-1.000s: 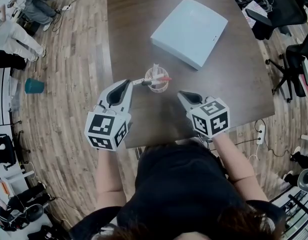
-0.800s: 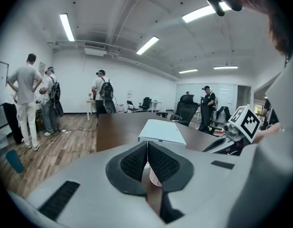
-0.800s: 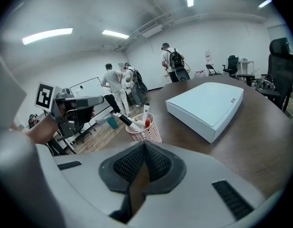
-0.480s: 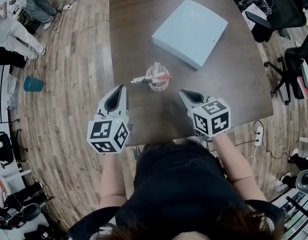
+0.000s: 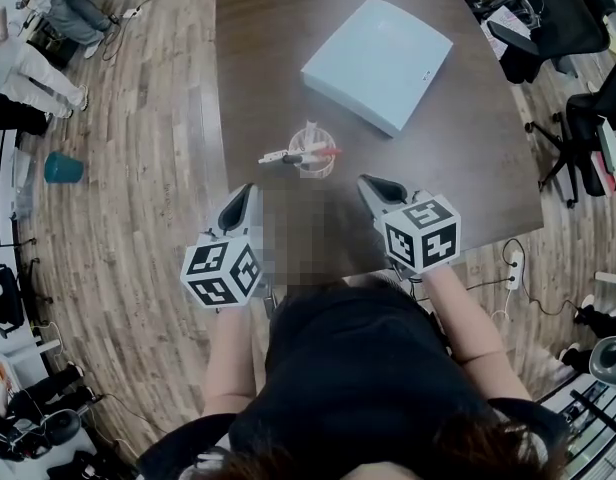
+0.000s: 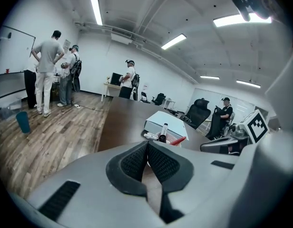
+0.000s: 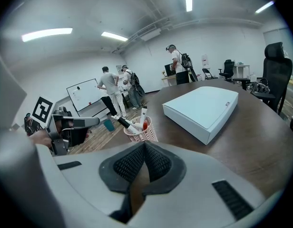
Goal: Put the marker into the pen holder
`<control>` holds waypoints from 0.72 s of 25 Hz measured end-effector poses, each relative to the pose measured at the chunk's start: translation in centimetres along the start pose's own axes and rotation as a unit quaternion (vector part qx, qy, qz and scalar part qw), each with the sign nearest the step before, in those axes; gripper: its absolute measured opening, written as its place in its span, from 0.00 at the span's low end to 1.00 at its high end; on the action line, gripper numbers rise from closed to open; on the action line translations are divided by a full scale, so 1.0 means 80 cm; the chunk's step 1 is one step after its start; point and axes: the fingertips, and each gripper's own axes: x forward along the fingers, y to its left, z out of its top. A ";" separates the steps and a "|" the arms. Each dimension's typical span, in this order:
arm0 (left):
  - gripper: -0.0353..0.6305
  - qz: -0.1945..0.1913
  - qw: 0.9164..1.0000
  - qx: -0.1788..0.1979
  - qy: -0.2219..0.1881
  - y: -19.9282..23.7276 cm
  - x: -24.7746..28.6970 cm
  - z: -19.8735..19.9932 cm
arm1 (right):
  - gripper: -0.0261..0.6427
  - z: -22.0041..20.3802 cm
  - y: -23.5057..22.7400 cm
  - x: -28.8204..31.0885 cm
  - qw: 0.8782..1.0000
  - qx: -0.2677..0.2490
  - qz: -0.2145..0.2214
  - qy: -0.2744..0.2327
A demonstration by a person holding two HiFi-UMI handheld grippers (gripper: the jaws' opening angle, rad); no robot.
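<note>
Grippers sit nearest, low over the near edge of the table (image 5: 268,48). The left gripper (image 5: 247,191) has its ribbed pads pressed together with nothing between them. The right gripper (image 5: 368,184) is the same: pads meeting, nothing pinched. Neither touches anything on the table, and both stand apart from the holder (image 5: 316,171), the left at its 7 o'clock and the right at its 5 o'clock.

Just beyond them, toward 12 o'clock, the pink mesh holder stands upright on the dark wood. The marker (image 5: 286,157) is in it, lying at a slant across the rim. Its lower end is inside the cup and its white end juts out over the edge toward 9 o'clock. A red pen (image 5: 329,152) leans out the other way toward 3 o'clock, and a third pen (image 5: 310,134) stands nearly upright behind them.

Farther off, at about 1 o'clock from the holder, a flat white box (image 5: 378,58) rests on the table, well apart. On the floor at 9 o'clock is a teal cup (image 5: 63,170), and people (image 5: 33,73) stand at 10 o'clock.

By my reading the task is essentially done, since the marker is released in the holder and no gripper holds anything. At most, the marker could be nudged so it drops deeper rather than resting across the rim.
</note>
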 end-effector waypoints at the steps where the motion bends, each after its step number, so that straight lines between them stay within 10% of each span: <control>1: 0.10 0.001 1.000 -0.002 0.001 0.000 0.001 -0.001 | 0.07 0.001 0.000 0.000 1.000 -0.002 -0.002 -0.001; 18: 0.10 -0.006 1.000 -0.004 0.014 -0.005 0.006 -0.012 | 0.07 0.006 -0.001 0.001 1.000 -0.003 -0.005 -0.008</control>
